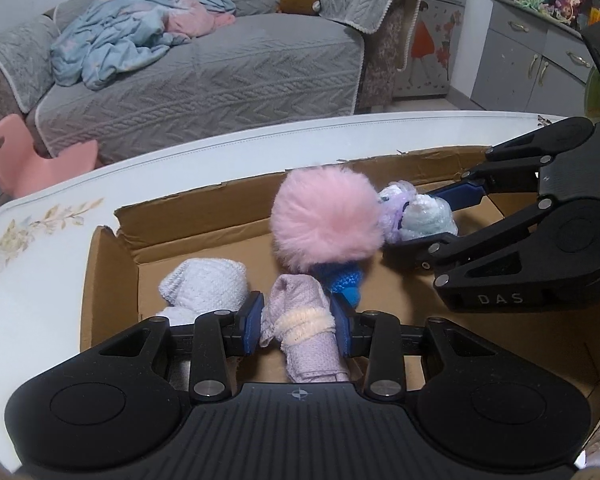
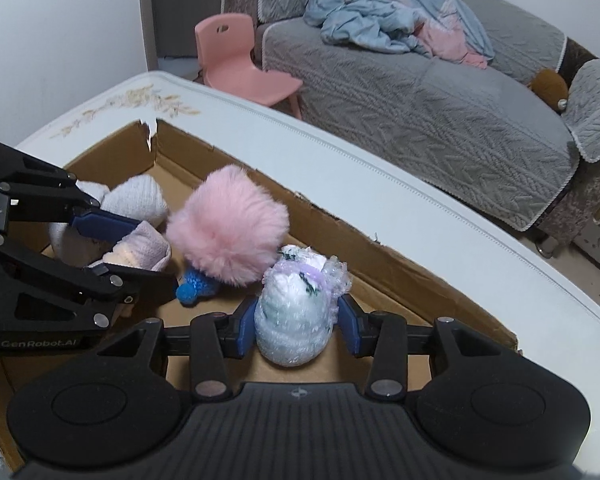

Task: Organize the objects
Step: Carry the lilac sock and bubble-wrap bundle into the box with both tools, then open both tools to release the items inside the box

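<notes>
A cardboard box (image 1: 112,276) (image 2: 380,264) lies on the white table. My left gripper (image 1: 298,320) is shut on a rolled lilac sock bundle (image 1: 304,320) over the box; it shows in the right wrist view (image 2: 140,252) too. My right gripper (image 2: 298,326) is shut on a bubble-wrapped bundle (image 2: 294,312), also in the left wrist view (image 1: 420,216). Between them in the box lies a pink fluffy pom-pom (image 1: 326,220) (image 2: 228,232) on a blue knitted piece (image 1: 346,280) (image 2: 194,286). A white sock bundle (image 1: 204,284) (image 2: 134,200) lies at the box's left end.
The white table (image 1: 40,248) (image 2: 380,176) has a floral print at its corner. Beyond it are a grey sofa (image 1: 204,80) with a blue blanket (image 1: 120,36), a pink child's chair (image 2: 236,64), and grey cabinets (image 1: 540,52).
</notes>
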`<state>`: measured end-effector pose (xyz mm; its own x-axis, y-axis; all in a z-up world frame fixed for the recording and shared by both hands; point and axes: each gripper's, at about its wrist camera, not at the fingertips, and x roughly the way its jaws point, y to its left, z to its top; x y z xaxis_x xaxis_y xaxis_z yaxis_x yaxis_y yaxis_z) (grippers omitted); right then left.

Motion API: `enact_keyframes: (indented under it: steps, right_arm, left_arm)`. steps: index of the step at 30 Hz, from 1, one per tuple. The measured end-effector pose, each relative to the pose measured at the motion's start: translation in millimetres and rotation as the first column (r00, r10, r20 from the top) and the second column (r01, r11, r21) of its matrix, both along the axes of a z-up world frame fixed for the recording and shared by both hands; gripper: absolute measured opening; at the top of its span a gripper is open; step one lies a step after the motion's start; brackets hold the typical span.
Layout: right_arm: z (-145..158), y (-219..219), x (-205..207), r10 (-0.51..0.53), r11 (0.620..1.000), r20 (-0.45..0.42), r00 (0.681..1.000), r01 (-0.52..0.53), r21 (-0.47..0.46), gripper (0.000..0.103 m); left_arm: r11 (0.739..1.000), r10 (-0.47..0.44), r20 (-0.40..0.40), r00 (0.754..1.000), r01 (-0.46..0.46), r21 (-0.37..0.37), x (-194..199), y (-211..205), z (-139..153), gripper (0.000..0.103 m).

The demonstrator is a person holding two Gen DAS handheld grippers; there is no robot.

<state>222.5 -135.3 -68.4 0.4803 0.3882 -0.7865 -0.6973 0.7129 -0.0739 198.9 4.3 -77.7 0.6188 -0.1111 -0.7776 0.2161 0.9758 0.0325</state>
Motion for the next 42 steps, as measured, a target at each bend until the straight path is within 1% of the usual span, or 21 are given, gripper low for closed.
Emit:
enact_keyframes:
  steps: [2, 3, 4, 5, 6, 8, 9, 13, 15, 17, 19, 21, 23, 28, 30, 33, 37, 42]
  right_arm:
    - [0, 1, 0, 0.000, 1.000, -0.003, 1.000, 0.000, -0.013, 0.041]
    - [0, 1, 0, -0.002, 1.000, -0.009, 1.000, 0.002, -0.019, 0.043]
    - [1, 1, -1, -0.004, 1.000, -0.009, 1.000, 0.004, -0.022, 0.043]
    - [1, 2, -1, -0.002, 1.000, -0.005, 1.000, 0.002, -0.025, 0.044]
    - [2, 3, -2, -0.001, 1.000, -0.006, 1.000, 0.001, -0.031, 0.045]
    - [2, 4, -4, 0.002, 0.999, -0.010, 1.000, -0.003, -0.042, 0.046]
    - [3, 4, -5, 0.002, 0.999, -0.011, 1.000, -0.003, -0.049, 0.047]
    - [5, 3, -4, 0.000, 0.998, -0.012, 1.000, -0.001, -0.064, 0.048]
    - [7, 3, -4, -0.003, 0.997, -0.011, 1.000, 0.002, -0.074, 0.050]
    - [9, 2, -5, -0.010, 0.996, -0.013, 1.000, 0.008, -0.084, 0.052]
    - [11, 1, -4, -0.012, 0.995, -0.009, 1.000, 0.011, -0.096, 0.058]
    - [14, -1, -5, -0.020, 0.995, -0.006, 1.000, 0.019, -0.099, 0.066]
    - [15, -2, -6, -0.030, 0.994, -0.005, 1.000, 0.029, -0.106, 0.071]
    - [21, -5, -11, -0.046, 0.994, -0.013, 0.999, 0.044, -0.099, 0.074]
    - [23, -5, -13, -0.051, 0.994, -0.014, 0.999, 0.050, -0.098, 0.077]
    - [28, -6, -20, -0.060, 0.994, -0.016, 0.998, 0.058, -0.095, 0.077]
    - [33, -6, -26, -0.073, 0.992, -0.015, 0.997, 0.071, -0.101, 0.079]
    - [43, -5, -38, -0.081, 0.992, 0.003, 0.997, 0.081, -0.102, 0.085]
  left_arm:
    - [1.000, 0.002, -0.001, 1.000, -0.002, 0.007, 0, -1, 0, 0.046]
    - [1.000, 0.002, 0.000, 1.000, -0.002, 0.009, 1, -2, 0, 0.048]
    - [1.000, 0.002, -0.003, 1.000, -0.002, 0.010, 1, -2, -1, 0.049]
    - [1.000, 0.001, -0.006, 1.000, -0.001, 0.015, 2, -3, -1, 0.052]
    - [1.000, 0.001, -0.009, 1.000, -0.001, 0.018, 3, -4, -1, 0.059]
    - [1.000, 0.009, -0.011, 1.000, -0.009, 0.017, 2, -5, 1, 0.069]
    - [1.000, 0.011, -0.005, 1.000, -0.011, 0.029, 2, -6, 1, 0.072]
    - [1.000, 0.018, -0.016, 1.000, -0.018, 0.018, 0, -4, 4, 0.076]
    - [1.000, 0.025, -0.026, 0.999, -0.025, 0.010, -1, -4, 7, 0.080]
    - [0.999, 0.032, -0.036, 0.999, -0.032, 0.000, -2, -3, 9, 0.083]
    - [0.999, 0.035, -0.041, 0.999, -0.035, -0.008, -4, -2, 11, 0.085]
    - [0.999, 0.039, -0.048, 0.998, -0.040, -0.017, -7, -1, 14, 0.088]
    - [0.998, 0.047, -0.058, 0.997, -0.048, -0.026, -9, 1, 16, 0.089]
    - [0.997, 0.064, -0.059, 0.996, -0.066, -0.032, -17, 2, 25, 0.094]
    - [0.996, 0.078, -0.058, 0.995, -0.080, -0.032, -21, 2, 29, 0.096]
    - [0.994, 0.099, -0.066, 0.993, -0.101, -0.032, -29, 3, 35, 0.099]
    - [0.993, 0.115, -0.069, 0.991, -0.118, -0.033, -38, 3, 43, 0.100]
    - [0.991, 0.127, -0.066, 0.990, -0.130, -0.040, -52, 8, 55, 0.102]
